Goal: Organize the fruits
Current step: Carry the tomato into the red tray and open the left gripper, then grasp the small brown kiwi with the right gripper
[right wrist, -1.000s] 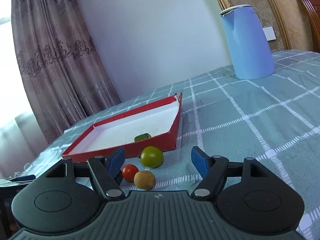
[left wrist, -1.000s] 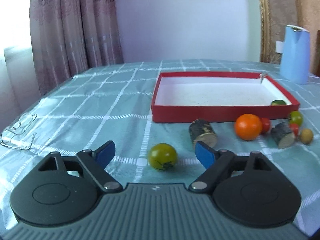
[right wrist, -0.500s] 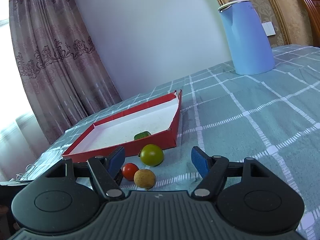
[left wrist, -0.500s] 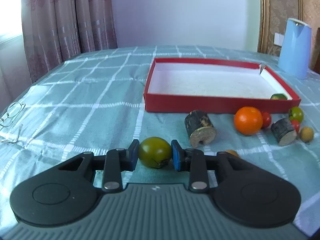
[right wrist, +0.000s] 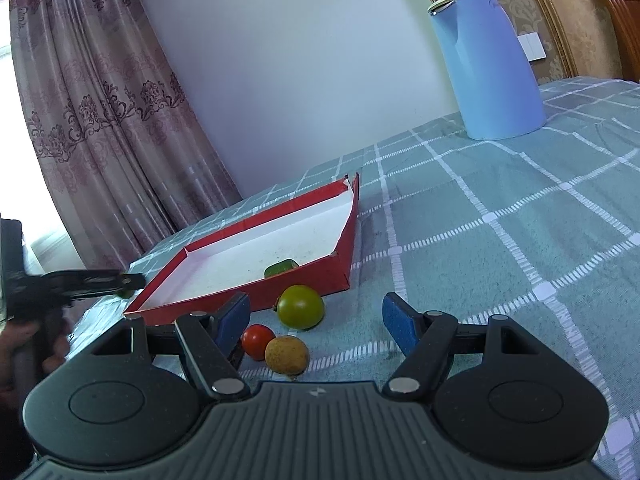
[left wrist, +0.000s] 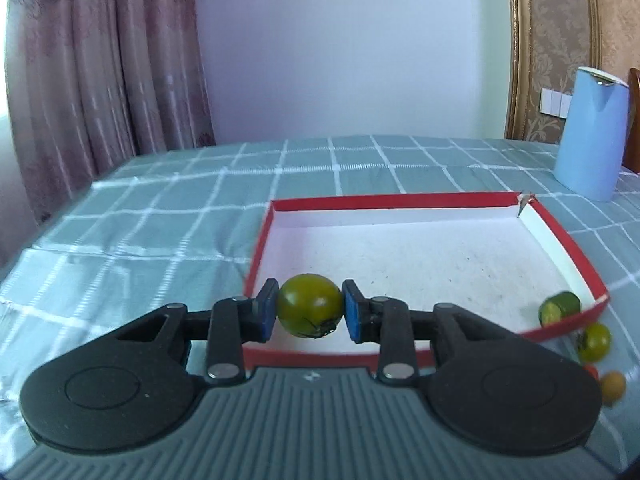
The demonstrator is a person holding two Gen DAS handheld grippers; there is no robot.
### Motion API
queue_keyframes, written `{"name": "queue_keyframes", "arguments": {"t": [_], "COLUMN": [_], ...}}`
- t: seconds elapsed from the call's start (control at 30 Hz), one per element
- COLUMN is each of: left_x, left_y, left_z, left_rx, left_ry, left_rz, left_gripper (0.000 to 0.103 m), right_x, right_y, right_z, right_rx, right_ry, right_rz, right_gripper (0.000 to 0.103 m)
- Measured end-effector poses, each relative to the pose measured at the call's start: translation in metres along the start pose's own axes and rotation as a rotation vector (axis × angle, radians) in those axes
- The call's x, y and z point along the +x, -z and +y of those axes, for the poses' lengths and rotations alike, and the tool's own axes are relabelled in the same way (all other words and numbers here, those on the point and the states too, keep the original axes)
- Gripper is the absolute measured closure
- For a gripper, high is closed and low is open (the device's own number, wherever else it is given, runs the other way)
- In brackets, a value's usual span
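Lifted green tomato (left wrist: 310,310) over red tray (left wrist: 576,242) | left gripper (left wrist: 308,312) clamped | stem down

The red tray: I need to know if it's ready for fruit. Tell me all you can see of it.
The red tray is a shallow rectangular box, seemingly cardboard, red outside, white and speckled inside. It lies flat on the checked cloth. One green piece sits in its near right corner; a far corner looks torn.

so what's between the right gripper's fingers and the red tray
In the right wrist view, three loose fruits lie on the cloth: a red tomato, a tan fruit and a green tomato nearest the red tray.
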State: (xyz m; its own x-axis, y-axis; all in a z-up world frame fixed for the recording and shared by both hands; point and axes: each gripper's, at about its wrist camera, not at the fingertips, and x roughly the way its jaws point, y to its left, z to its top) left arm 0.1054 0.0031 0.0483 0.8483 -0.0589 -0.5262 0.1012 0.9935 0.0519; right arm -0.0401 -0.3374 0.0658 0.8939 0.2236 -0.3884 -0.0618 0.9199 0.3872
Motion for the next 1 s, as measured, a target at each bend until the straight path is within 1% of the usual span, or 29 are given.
{"name": "queue_keyframes", "arguments": {"t": [0.07,0.1,0.13,0.2,0.27,0.3,0.37,0.43,0.5,0.6,0.67,0.77,0.83,0.93,1.0], "left_x": [0.013,0.016,0.019,0.015,0.004,-0.004,-0.022,-0.046,-0.068,-0.086,-0.089,-0.084,-0.083,-0.083,-0.082], "left_y": [-0.001,0.001,0.003,0.006,0.008,0.009,0.011,0.018,0.031,0.053,0.067,0.084,0.091,0.096,0.098], "left_z": [0.001,0.002,0.003,0.006,0.010,0.013,0.020,0.028,0.035,0.046,0.053,0.063,0.069,0.077,0.080], "left_rx": [-0.013,-0.023,-0.029,-0.025,-0.021,-0.028,-0.052,-0.068,-0.076,-0.094,-0.116,-0.140,-0.166,-0.213,-0.223], "left_ry": [-0.001,-0.003,-0.012,-0.028,-0.037,-0.035,-0.056,-0.076,-0.130,-0.153,-0.185,-0.190,-0.174,-0.140,-0.110], "left_rz": [0.024,0.032,0.041,0.022,-0.007,-0.020,-0.049,-0.096,-0.132,-0.146,-0.145,-0.121,-0.115,-0.111,-0.106], "left_gripper": [0.071,0.069,0.055,0.042,0.041,0.038,0.029,0.013,0.006,0.003,0.001,0.000,0.000,0.000,0.000], "right_x": [0.001,0.001,0.002,0.002,0.002,0.002,0.002,0.000,-0.001,-0.003,-0.003,0.002,0.010,0.028,0.040], "right_y": [0.000,0.000,0.000,0.000,0.000,0.000,0.000,0.000,0.000,0.003,0.008,0.021,0.031,0.044,0.049], "right_z": [-0.001,-0.001,-0.002,-0.002,-0.002,-0.002,-0.003,-0.003,0.000,0.019,0.042,0.086,0.112,0.139,0.151], "right_rx": [0.006,0.009,0.011,0.013,0.013,0.013,0.015,0.015,-0.004,-0.082,-0.142,-0.270,-0.349,-0.418,-0.448], "right_ry": [-0.003,-0.004,-0.004,-0.005,-0.002,-0.002,-0.005,-0.015,-0.018,-0.024,-0.060,-0.126,-0.157,-0.156,-0.150], "right_rz": [0.004,0.006,0.006,0.006,0.005,0.005,0.003,-0.008,-0.014,-0.017,0.001,0.054,0.086,0.152,0.184], "right_gripper": [0.030,0.030,0.030,0.030,0.030,0.030,0.030,0.030,0.030,0.030,0.030,0.030,0.030,0.030,0.030]}}
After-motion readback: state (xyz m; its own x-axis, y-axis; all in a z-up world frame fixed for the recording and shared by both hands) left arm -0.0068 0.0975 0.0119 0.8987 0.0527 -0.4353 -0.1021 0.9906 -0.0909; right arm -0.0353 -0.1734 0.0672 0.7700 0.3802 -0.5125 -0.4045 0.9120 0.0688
